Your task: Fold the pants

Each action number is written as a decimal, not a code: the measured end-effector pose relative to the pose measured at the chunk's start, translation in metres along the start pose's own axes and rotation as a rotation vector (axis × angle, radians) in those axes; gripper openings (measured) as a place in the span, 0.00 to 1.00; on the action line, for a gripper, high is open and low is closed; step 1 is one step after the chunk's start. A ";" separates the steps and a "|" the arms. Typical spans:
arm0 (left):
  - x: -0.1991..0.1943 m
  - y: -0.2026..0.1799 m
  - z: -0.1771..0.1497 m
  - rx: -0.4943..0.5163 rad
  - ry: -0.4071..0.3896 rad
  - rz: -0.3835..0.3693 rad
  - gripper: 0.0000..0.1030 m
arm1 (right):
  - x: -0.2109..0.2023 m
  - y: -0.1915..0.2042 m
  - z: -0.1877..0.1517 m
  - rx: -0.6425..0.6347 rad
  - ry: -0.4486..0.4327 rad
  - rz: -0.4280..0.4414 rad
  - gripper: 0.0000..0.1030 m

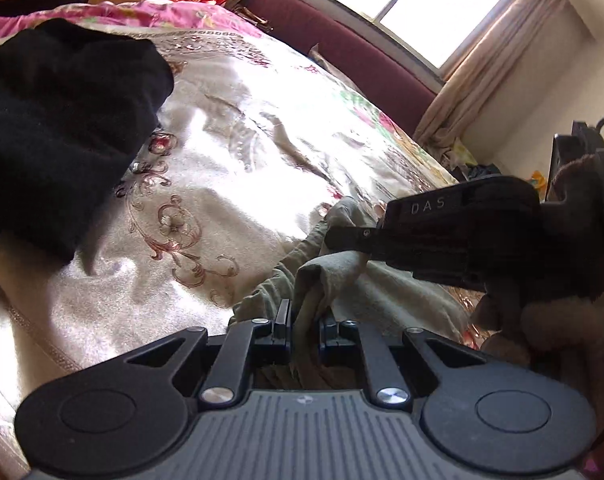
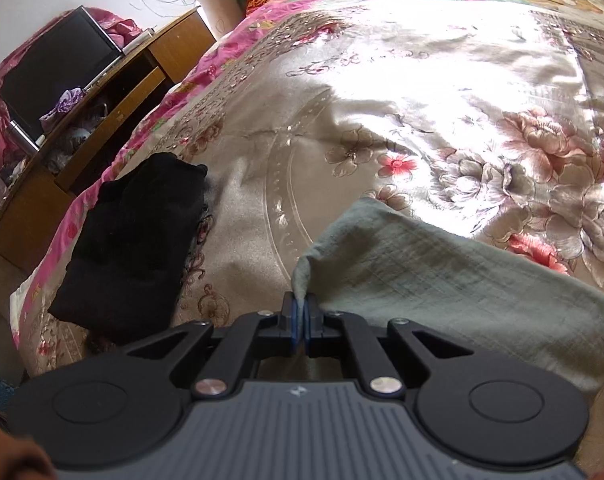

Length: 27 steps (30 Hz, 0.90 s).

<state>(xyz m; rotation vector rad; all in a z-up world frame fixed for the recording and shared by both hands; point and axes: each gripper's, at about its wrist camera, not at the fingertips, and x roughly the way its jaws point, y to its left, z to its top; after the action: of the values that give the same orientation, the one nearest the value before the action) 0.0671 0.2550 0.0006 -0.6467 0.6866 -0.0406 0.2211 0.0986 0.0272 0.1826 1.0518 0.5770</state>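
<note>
Grey-green pants (image 2: pixel 441 276) lie on the flowered bedspread (image 2: pixel 381 92), spread to the right in the right wrist view. My right gripper (image 2: pixel 302 312) is shut on a corner of the pants, pulled up into a peak. In the left wrist view the same pants (image 1: pixel 341 276) are bunched just ahead. My left gripper (image 1: pixel 303 320) is shut on a fold of them. The right gripper's body (image 1: pixel 453 232) shows at the right of that view, held by a hand and close over the cloth.
A folded black garment (image 2: pixel 134 240) lies on the bed to the left, also large in the left wrist view (image 1: pixel 62 132). A wooden desk (image 2: pixel 102 120) with a black monitor (image 2: pixel 54 68) stands beyond the bed's left edge. A dark red headboard (image 1: pixel 361 52) runs under the window.
</note>
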 end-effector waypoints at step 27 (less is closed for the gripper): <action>0.031 -0.044 0.014 0.550 -0.067 0.224 0.51 | -0.099 -0.127 -0.086 0.331 -0.094 -0.087 0.39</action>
<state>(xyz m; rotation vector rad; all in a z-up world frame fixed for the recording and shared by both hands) 0.1072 0.2195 0.0161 -0.0421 0.6426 0.0008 0.1569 -0.0708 0.0081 0.4478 1.0533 0.3098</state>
